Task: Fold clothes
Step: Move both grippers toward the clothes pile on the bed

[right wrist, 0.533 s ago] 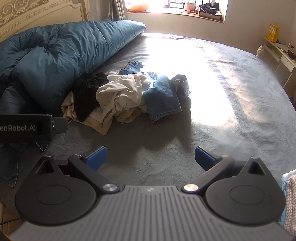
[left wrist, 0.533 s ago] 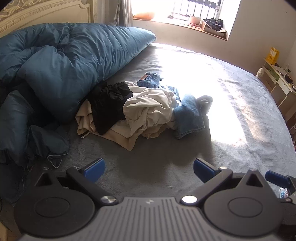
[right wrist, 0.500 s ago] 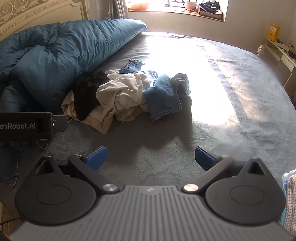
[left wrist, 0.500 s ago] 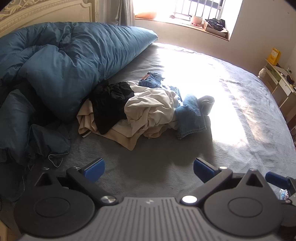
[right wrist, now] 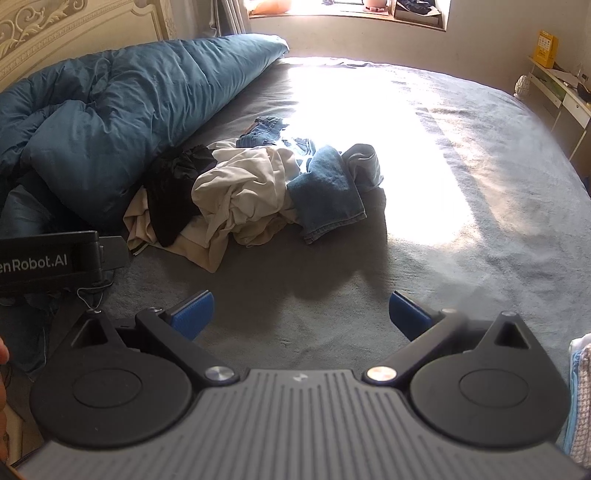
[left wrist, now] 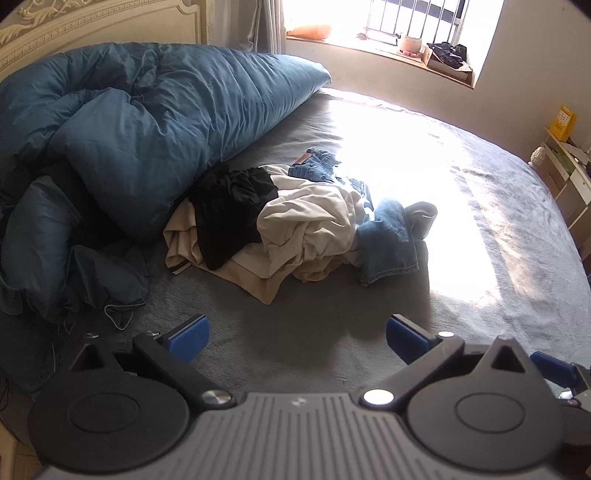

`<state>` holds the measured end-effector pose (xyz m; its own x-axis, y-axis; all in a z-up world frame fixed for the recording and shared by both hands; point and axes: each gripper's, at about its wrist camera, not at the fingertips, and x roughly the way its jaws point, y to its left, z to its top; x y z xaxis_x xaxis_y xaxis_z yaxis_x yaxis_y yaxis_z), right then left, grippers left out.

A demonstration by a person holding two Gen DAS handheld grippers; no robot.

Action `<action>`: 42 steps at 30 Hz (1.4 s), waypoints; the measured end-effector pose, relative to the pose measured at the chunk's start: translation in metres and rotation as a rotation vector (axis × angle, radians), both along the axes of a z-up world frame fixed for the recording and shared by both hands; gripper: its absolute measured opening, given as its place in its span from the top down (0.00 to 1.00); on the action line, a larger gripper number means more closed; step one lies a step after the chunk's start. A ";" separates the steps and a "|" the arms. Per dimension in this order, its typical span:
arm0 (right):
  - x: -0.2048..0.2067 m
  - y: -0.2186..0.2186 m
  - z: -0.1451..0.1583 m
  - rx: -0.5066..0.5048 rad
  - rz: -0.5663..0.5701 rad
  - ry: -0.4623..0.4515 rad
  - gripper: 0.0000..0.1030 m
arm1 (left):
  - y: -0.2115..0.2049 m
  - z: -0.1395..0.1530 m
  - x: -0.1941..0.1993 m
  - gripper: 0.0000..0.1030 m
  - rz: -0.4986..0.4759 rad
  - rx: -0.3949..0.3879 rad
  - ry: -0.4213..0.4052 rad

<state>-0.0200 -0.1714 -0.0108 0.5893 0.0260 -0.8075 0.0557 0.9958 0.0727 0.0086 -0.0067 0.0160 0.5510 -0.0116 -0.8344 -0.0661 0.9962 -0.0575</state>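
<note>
Looking from left to right, we first see a big blue duvet (left wrist: 155, 140) bunched up along the left side of the bed (left wrist: 461, 177), under a carved cream headboard (left wrist: 92, 26). Just beside the duvet, near the middle of the grey bed cover, lies the pile of clothes (left wrist: 295, 229), not yet folded. In this pile a black garment (left wrist: 232, 206) is on the left and touches the duvet, a cream garment (left wrist: 310, 225) is crumpled in the middle, and blue jeans (left wrist: 388, 240) hang out on the right side, at the edge of a bright patch of sunlight. Behind the bed there is a window (left wrist: 399, 18) with bars, and at the far right stands a white shelf (left wrist: 565, 166).

We hold the left tongs (left wrist: 295, 334) over the bare cover in front of the pile; their blue pads are spread wide and nothing is between them. The right tongs (right wrist: 301, 312) are also spread wide and empty, well apart from the clothes. In the right wrist view the body of the left tongs shows at the left edge, and some light folded fabric (right wrist: 580, 391) at the right edge.
</note>
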 end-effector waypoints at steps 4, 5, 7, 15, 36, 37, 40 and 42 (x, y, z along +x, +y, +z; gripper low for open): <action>-0.002 -0.009 0.000 0.006 -0.015 0.000 0.01 | -0.009 0.001 -0.003 0.00 0.003 0.058 -0.007; -0.003 -0.011 0.000 0.007 -0.017 0.002 0.01 | -0.010 0.002 -0.003 0.00 0.007 0.058 -0.012; -0.004 -0.012 -0.001 0.006 -0.022 0.009 0.01 | -0.010 0.007 -0.006 0.00 0.012 0.039 -0.018; -0.012 -0.014 0.002 0.000 -0.023 0.013 0.01 | -0.015 0.015 -0.016 0.00 0.017 0.016 -0.015; -0.023 -0.007 0.006 -0.011 -0.017 0.026 0.01 | -0.013 0.020 -0.029 0.00 0.000 0.042 -0.004; -0.023 -0.007 0.006 -0.010 -0.017 0.027 0.01 | -0.012 0.021 -0.028 0.00 0.000 0.043 -0.002; -0.023 -0.005 0.005 -0.010 -0.018 0.031 0.01 | -0.011 0.020 -0.028 0.00 -0.001 0.046 0.002; -0.022 -0.004 0.005 -0.010 -0.019 0.035 0.01 | -0.011 0.020 -0.028 0.00 -0.003 0.047 0.005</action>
